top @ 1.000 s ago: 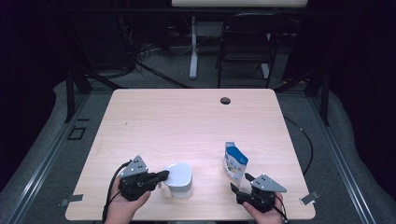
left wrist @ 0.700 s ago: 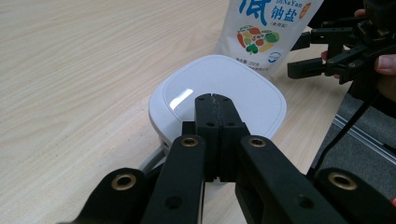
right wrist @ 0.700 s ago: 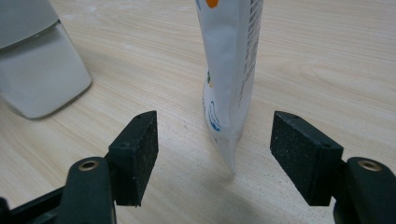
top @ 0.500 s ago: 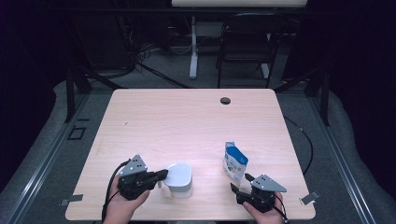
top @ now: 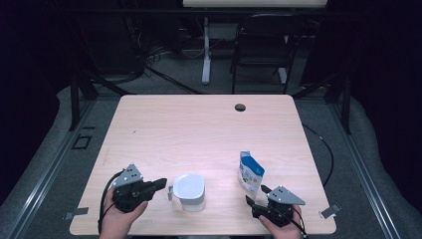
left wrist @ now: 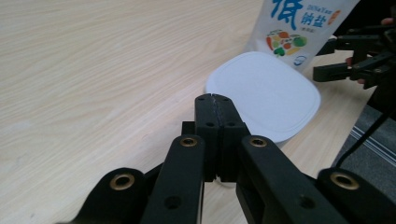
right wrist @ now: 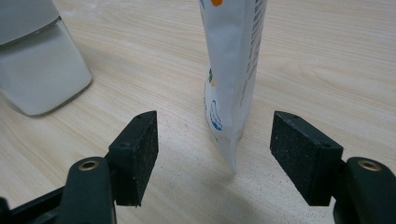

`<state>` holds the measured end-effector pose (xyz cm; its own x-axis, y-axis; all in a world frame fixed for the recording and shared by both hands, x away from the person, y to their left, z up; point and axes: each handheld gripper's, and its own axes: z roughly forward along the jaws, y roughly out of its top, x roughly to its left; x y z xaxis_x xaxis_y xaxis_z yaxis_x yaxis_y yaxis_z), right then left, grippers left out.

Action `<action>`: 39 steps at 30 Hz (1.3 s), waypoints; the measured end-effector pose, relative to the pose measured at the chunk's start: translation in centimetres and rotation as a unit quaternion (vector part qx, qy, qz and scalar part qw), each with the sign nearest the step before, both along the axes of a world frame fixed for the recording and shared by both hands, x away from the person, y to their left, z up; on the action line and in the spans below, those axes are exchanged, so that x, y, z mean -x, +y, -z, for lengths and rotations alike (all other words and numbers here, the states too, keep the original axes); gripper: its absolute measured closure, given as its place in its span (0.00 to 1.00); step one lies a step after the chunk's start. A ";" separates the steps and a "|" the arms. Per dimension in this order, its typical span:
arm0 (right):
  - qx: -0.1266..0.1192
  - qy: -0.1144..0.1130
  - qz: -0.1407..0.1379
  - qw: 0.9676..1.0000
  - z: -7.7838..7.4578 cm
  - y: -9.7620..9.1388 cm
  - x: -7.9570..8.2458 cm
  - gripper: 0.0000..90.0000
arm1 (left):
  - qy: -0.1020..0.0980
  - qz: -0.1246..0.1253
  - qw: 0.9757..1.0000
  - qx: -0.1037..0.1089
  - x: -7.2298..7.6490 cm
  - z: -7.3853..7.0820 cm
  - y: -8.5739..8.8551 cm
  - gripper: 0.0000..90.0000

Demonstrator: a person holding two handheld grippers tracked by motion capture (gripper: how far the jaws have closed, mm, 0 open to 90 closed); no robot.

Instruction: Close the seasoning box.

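Observation:
A white lidded container [top: 189,188] [left wrist: 266,93] stands near the table's front edge. My left gripper [top: 160,184] [left wrist: 214,100] lies just left of it, jaws pressed together with nothing between them, tips a little short of the lid. A small tab [top: 170,192] sticks out of the container's left side. A white and blue printed pouch [top: 250,173] [right wrist: 233,70] stands upright to the right. My right gripper [top: 256,194] [right wrist: 214,140] sits just in front of it, open, its pads on either side of the pouch's lower edge without touching it.
The wooden table [top: 199,134] has a dark round hole [top: 240,107] near its far edge. A chair [top: 263,45] and a desk leg stand on the floor behind it. The other gripper [left wrist: 355,56] shows past the container in the left gripper view.
My left gripper has drawn back to the left, so a small gap shows between its tips and the container. The container, the pouch and the right gripper have kept still.

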<state>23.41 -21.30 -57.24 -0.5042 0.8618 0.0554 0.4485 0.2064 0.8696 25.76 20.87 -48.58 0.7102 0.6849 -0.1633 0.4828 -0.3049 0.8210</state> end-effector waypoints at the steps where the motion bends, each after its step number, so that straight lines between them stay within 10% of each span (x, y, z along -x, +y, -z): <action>1: 0.000 0.000 0.000 1.000 0.0 0.0 0.0 0.36 | 0.001 -0.006 1.000 0.001 0.0 0.1 0.4 0.99; 30: 0.005 -0.004 -0.002 1.000 -0.2 0.1 0.2 0.36 | 0.048 -0.131 0.990 -0.002 0.9 5.0 9.6 0.97; 39: 0.013 0.001 -0.004 1.000 -0.1 0.1 0.2 0.36 | 0.046 -0.163 0.986 -0.012 0.4 6.4 11.0 0.79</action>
